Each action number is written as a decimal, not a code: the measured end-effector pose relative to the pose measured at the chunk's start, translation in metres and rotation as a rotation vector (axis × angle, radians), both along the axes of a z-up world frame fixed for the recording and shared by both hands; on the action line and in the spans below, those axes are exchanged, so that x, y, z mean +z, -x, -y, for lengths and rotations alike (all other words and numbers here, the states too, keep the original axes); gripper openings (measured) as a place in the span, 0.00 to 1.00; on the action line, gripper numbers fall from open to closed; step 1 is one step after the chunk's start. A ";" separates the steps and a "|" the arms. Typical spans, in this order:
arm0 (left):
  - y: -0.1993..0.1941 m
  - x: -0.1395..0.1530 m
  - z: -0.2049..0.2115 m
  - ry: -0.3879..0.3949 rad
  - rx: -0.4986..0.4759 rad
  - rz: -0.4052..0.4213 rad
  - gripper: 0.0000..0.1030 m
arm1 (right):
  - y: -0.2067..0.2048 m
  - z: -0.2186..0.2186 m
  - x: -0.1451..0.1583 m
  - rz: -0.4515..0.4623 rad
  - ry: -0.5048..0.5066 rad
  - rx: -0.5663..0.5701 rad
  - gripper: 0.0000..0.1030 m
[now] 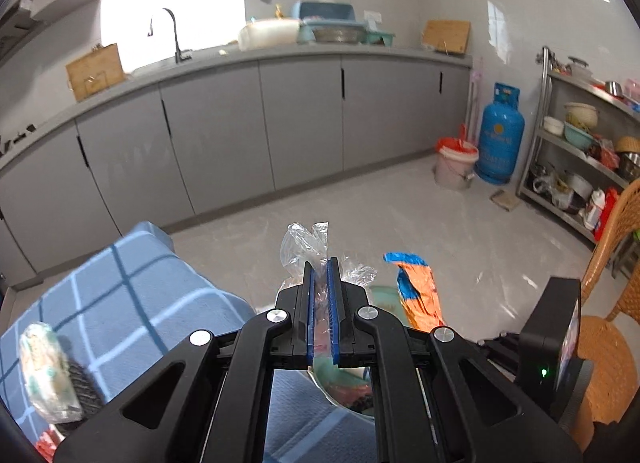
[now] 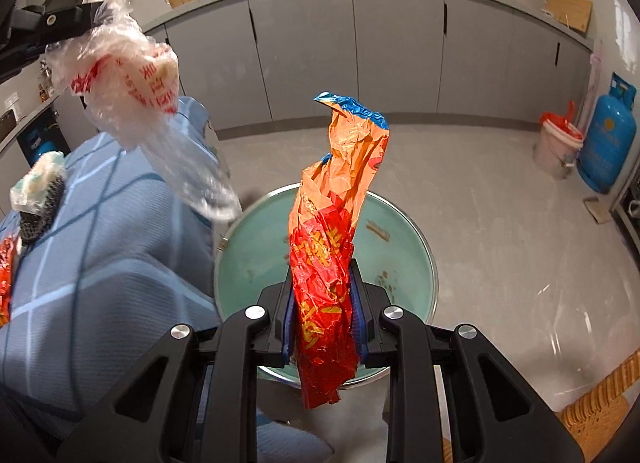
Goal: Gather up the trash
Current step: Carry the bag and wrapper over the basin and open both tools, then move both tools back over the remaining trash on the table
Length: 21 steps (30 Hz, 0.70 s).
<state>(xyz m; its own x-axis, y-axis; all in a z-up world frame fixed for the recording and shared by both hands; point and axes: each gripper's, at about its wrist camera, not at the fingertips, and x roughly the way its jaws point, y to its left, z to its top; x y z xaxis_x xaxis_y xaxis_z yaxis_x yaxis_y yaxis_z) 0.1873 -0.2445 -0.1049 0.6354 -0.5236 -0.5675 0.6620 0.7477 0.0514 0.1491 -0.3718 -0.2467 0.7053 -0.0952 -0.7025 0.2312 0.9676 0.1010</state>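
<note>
**Asker:** Trash in both tools — what kind, and where is it?

**Describer:** The left tool (image 1: pixel 321 263) pinches a clear, crinkled plastic bag (image 1: pixel 306 249) between its blue ribbed pads. The right tool (image 2: pixel 323 267) clamps a crumpled foil-like wrapper (image 2: pixel 334 199), red low down, orange higher up, with a blue top edge. Both pieces are held in the air above a round, pale green basin (image 2: pixel 256 247) on the floor, just beside a surface draped in blue checked cloth (image 2: pixel 100 231).

**Asker:** Does one view show more than the other?

**Describer:** Yes. The right wrist view shows the whole clear bag (image 2: pixel 132 103) hanging from the left tool (image 2: pixel 90 11), with red printed characters and a blurred lower end. From the left wrist view only its top tuft shows, and the basin (image 1: pixel 340 383) is mostly hidden behind the tool. The basin's inside holds a few brown scraps (image 2: pixel 378 231). The left wrist view also catches the wrapper (image 1: pixel 418 287) and part of the right tool's body (image 1: pixel 554 347).

**Asker:** Anything hard to make out?

**Describer:** On the cloth lies a pale wrapped bundle (image 2: pixel 38 183) against a dark mesh object (image 2: pixel 42 211); I cannot tell what they are. A red item (image 2: pixel 6 275) is cut off at the edge.
</note>
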 end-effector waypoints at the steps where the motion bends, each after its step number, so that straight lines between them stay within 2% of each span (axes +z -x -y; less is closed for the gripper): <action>1: -0.002 -0.007 0.004 -0.001 -0.013 -0.016 0.08 | -0.002 0.001 -0.003 -0.002 0.003 -0.002 0.27; 2: -0.005 -0.012 0.009 -0.005 -0.016 -0.024 0.09 | -0.003 0.003 -0.007 -0.008 0.007 -0.006 0.28; 4: -0.010 -0.026 0.013 -0.007 -0.011 -0.042 0.14 | -0.006 0.008 -0.014 -0.003 0.013 -0.013 0.39; 5: -0.012 -0.031 0.014 -0.005 -0.014 -0.054 0.25 | -0.007 0.011 -0.017 -0.003 0.011 -0.019 0.51; 6: -0.013 -0.036 0.015 -0.011 -0.012 -0.064 0.34 | -0.008 0.013 -0.018 -0.008 0.006 -0.029 0.57; 7: -0.014 -0.041 0.016 -0.023 -0.003 -0.066 0.48 | -0.007 0.017 -0.019 -0.007 -0.006 -0.041 0.58; 10: -0.014 -0.045 0.012 -0.022 -0.010 -0.072 0.59 | -0.003 0.026 -0.019 0.000 -0.007 -0.071 0.65; 11: -0.013 -0.044 0.010 -0.029 -0.002 -0.059 0.72 | -0.001 0.029 -0.017 0.003 -0.008 -0.083 0.67; 12: -0.012 -0.042 0.007 -0.036 0.017 -0.034 0.76 | 0.000 0.031 -0.015 0.006 -0.011 -0.094 0.69; 16: -0.015 -0.033 -0.007 -0.026 0.053 -0.024 0.80 | 0.007 0.032 -0.007 0.016 -0.032 -0.120 0.73; 21: -0.012 -0.024 -0.032 -0.027 0.120 0.006 0.82 | 0.009 0.012 0.008 0.031 -0.022 -0.085 0.77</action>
<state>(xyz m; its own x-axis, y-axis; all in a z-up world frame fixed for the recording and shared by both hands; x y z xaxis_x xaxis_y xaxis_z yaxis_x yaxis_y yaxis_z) 0.1996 -0.2128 -0.1288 0.6960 -0.4281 -0.5765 0.5671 0.8201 0.0758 0.1403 -0.3839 -0.2385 0.7168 -0.1404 -0.6829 0.3085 0.9423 0.1301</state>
